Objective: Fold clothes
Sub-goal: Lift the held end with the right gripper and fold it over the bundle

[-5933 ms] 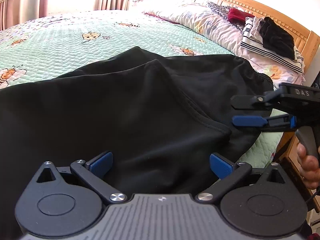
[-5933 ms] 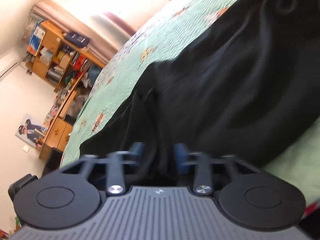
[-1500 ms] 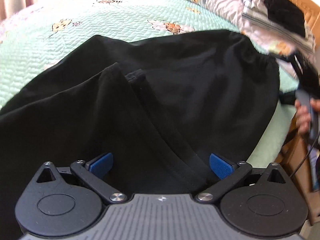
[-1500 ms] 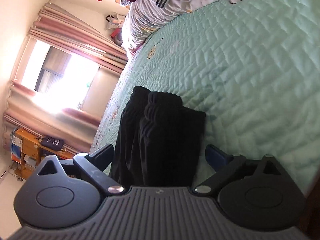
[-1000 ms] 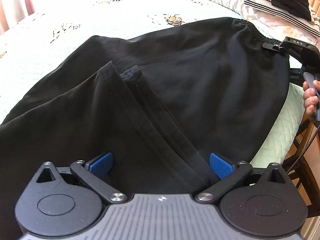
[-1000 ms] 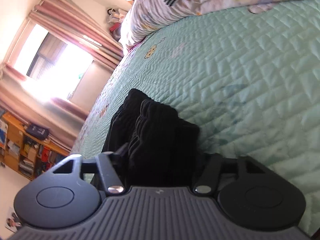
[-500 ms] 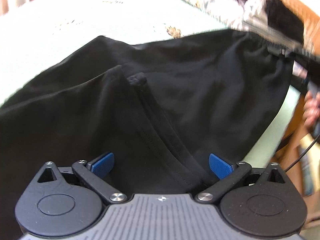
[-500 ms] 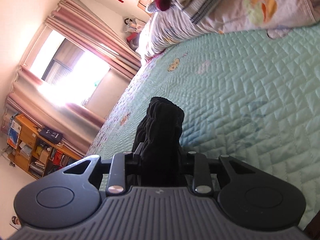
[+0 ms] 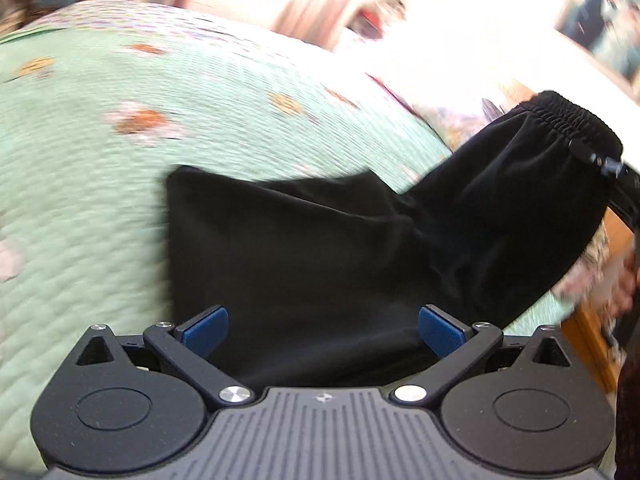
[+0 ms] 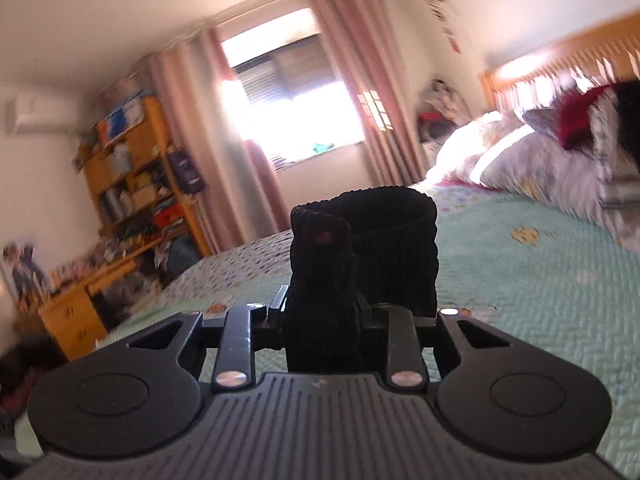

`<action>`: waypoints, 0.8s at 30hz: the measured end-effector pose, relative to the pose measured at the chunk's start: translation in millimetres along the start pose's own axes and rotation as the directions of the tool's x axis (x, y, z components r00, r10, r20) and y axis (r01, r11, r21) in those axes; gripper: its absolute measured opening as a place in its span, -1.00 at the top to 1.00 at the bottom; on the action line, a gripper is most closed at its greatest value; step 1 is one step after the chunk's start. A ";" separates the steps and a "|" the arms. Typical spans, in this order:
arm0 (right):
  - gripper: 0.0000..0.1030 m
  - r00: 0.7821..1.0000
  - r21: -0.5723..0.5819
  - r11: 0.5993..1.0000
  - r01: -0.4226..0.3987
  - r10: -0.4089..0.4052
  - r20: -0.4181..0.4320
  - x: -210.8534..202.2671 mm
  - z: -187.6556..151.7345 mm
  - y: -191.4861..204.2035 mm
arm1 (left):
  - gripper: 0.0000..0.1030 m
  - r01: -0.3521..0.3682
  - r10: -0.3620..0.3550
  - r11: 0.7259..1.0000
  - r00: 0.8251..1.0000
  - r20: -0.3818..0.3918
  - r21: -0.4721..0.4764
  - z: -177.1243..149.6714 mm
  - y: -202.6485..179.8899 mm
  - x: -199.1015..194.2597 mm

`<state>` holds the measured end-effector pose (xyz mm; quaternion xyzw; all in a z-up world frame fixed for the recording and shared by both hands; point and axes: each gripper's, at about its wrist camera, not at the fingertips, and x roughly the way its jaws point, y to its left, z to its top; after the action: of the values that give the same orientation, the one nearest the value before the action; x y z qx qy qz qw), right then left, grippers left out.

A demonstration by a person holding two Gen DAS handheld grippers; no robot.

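Black trousers [image 9: 320, 264] lie on the green quilted bed [image 9: 100, 160], with their elastic waistband [image 9: 568, 116] raised off the quilt at the upper right. My left gripper [image 9: 322, 330] stands open low over the black cloth, blue pads wide apart. My right gripper [image 10: 322, 316] is shut on the bunched waistband [image 10: 360, 248], which sticks up between its fingers. The right gripper [image 9: 624, 188] also shows in the left wrist view, holding that raised end. Both views are blurred by motion.
Pillows and folded clothes [image 10: 560, 148] are piled by the wooden headboard [image 10: 568, 60]. A wooden bookshelf and desk [image 10: 120, 208] stand by the curtained window [image 10: 296, 108]. A person's hand [image 9: 624, 292] shows at the bed's right edge.
The right gripper has lifted the waistband up off the bed and swung it. The left gripper has swung left along the cloth; one folded corner now shows on the quilt.
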<state>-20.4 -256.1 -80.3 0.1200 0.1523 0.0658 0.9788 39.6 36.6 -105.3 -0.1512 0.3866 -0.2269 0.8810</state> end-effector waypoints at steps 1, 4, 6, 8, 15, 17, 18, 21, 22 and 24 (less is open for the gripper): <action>0.40 1.000 -0.078 0.997 -0.019 0.018 -0.021 7.9 -6.9 27.7 | -0.98 -0.012 0.013 0.999 1.000 0.015 -0.029 -4.1 11.9 -9.3; 0.40 0.994 -0.303 0.949 -0.086 0.060 -0.093 31.5 -27.7 110.9 | -0.98 -0.036 0.041 0.993 0.998 0.037 -0.108 -16.5 45.4 -30.8; 0.37 0.986 -0.442 0.887 -0.136 0.078 -0.145 47.3 -41.5 166.4 | -0.98 -0.047 0.053 0.989 0.998 0.038 -0.143 -25.4 62.5 -39.5; 0.35 0.967 -0.537 0.816 -0.213 0.096 -0.237 68.6 -69.9 206.9 | -0.98 -0.054 0.061 0.984 0.998 0.031 -0.171 -34.3 76.5 -45.7; 0.35 0.968 -0.624 0.752 -0.211 0.070 -0.242 65.2 -101.8 227.2 | -0.98 -0.035 0.039 0.979 0.999 0.018 -0.200 -47.2 94.2 -43.1; 0.35 0.972 -0.592 0.780 -0.204 0.090 -0.217 55.1 -84.7 227.8 | -0.98 -0.030 0.035 0.979 0.999 0.022 -0.203 -47.0 95.4 -41.3; 0.35 0.974 -0.581 0.788 -0.203 0.103 -0.200 50.8 -78.3 228.7 | -0.98 -0.028 0.034 0.979 0.999 0.022 -0.204 -46.9 95.4 -40.8; 0.35 0.971 -0.587 0.778 -0.224 0.129 -0.199 49.1 -77.3 232.1 | -0.98 -0.038 0.042 0.977 0.999 0.015 -0.209 -47.4 93.6 -40.3; 0.35 0.968 -0.602 0.762 -0.237 0.130 -0.216 51.0 -84.4 233.5 | -0.98 -0.045 0.048 0.976 0.999 0.010 -0.211 -47.6 94.0 -39.6; 0.25 0.942 -0.644 0.700 -0.307 0.128 -0.310 66.5 -113.2 236.6 | -0.98 -0.060 0.062 0.974 0.998 0.002 -0.217 -47.8 95.4 -38.7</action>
<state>-14.9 6.9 -143.5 -0.2407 0.2198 0.2471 0.9125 7.6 133.4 -155.0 -0.2354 0.4097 -0.1554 0.8675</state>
